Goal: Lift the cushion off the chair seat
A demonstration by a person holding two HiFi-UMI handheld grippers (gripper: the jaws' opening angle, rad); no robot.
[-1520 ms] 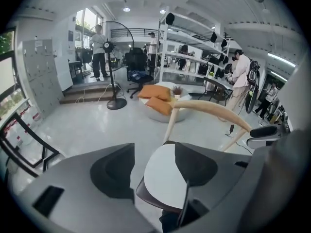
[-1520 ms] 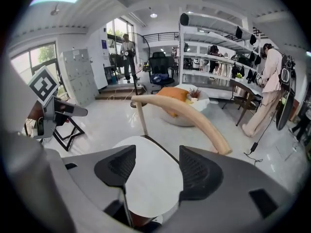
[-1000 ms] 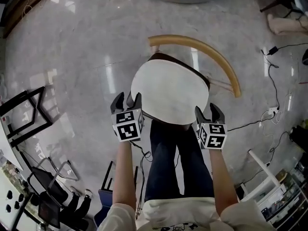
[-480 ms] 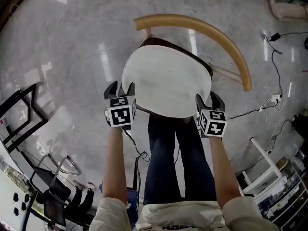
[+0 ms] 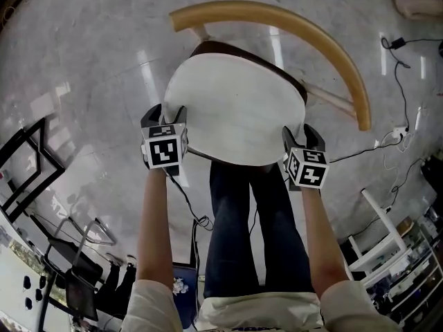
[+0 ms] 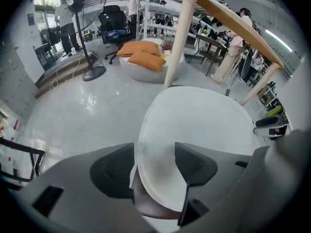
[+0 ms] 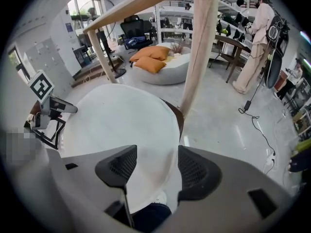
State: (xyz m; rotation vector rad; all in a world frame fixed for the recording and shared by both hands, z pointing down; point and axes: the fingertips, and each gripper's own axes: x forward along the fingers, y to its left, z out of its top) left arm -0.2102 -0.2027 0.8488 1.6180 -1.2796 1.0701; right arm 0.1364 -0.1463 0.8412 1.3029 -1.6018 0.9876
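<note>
White oval cushion [image 5: 235, 109] over chair [image 5: 277, 16] seat, face up, long axis running side to side between the tools, left tool [image 5: 166, 115] pinching its left rim, right tool [image 5: 299, 135] pinching its right rim.

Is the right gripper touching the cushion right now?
Touching. In the right gripper view, the cushion edge fills the space between the fingers of the right gripper, lying against both with no gap showing.
</note>
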